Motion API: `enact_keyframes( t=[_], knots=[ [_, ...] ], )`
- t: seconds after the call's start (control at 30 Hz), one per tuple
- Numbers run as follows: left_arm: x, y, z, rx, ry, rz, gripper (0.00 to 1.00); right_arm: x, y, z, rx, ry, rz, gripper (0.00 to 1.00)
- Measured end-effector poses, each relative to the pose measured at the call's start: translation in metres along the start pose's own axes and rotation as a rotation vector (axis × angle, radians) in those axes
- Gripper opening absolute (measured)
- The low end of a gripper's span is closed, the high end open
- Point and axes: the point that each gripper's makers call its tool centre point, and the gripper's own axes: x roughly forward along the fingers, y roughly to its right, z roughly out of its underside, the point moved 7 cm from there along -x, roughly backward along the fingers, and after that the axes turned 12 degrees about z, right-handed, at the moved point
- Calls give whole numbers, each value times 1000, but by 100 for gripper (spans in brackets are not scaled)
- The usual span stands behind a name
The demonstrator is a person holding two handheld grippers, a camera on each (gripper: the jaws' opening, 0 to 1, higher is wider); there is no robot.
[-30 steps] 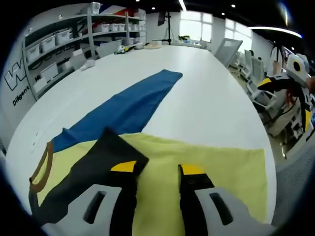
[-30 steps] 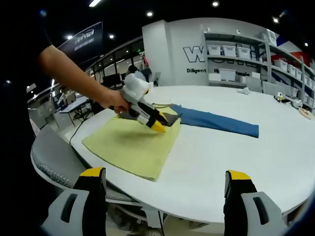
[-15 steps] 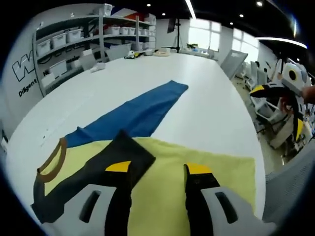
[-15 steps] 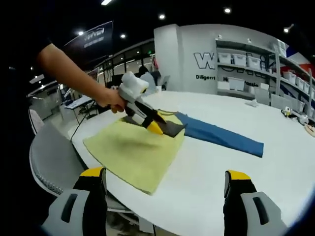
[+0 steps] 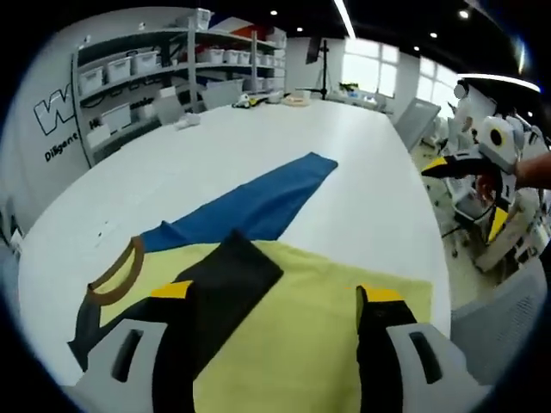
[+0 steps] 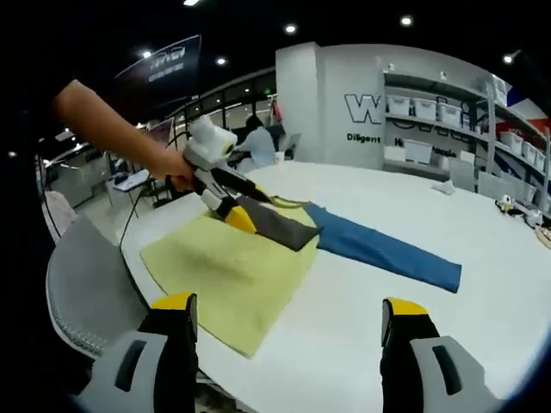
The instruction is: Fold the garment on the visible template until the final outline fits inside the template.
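Note:
A yellow garment [image 5: 284,335] lies folded at the near end of the white table [image 5: 362,189], with a black sleeve [image 5: 228,275] laid across it and a brown collar [image 5: 116,277] at its left. In the right gripper view the garment [image 6: 224,271] and sleeve [image 6: 274,225] lie left of centre. A long blue cloth [image 5: 258,202] stretches away from under it. My left gripper [image 5: 275,297] is open just above the garment, and a hand holds this left gripper [image 6: 234,213] over the sleeve. My right gripper [image 6: 288,310] is open, short of the table edge, holding nothing. That right gripper [image 5: 469,163] hangs beyond the table's right side.
Shelves with white bins [image 5: 129,77] line the back wall. Small items [image 5: 245,99] sit at the table's far end. A grey chair [image 6: 86,288] stands by the rounded near edge, and another chair [image 5: 504,327] is at the right. The blue cloth [image 6: 387,254] runs right.
My left gripper's jaws have spread wider, and it has risen off the black sleeve and drawn back toward the person. The sleeve stays flat on the yellow garment. The right gripper has hardly moved.

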Motion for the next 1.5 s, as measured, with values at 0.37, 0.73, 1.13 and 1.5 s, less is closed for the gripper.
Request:
enact_keyframes(
  t=[0.37,0.73,1.13,1.5],
  knots=[
    [-31,6,0,-3,39,-31,89,18,9,-15,6,17,28,82],
    [-58,11,9,-16,84,-44,98,33,40,-20,55,-17,102,81],
    [-91,10,37,-67,99,-93,97,57,82,-24,151,-46,164,73],
    [-123,10,45,-53,99,-132,96,77,111,-28,237,-47,232,61]
  ],
)
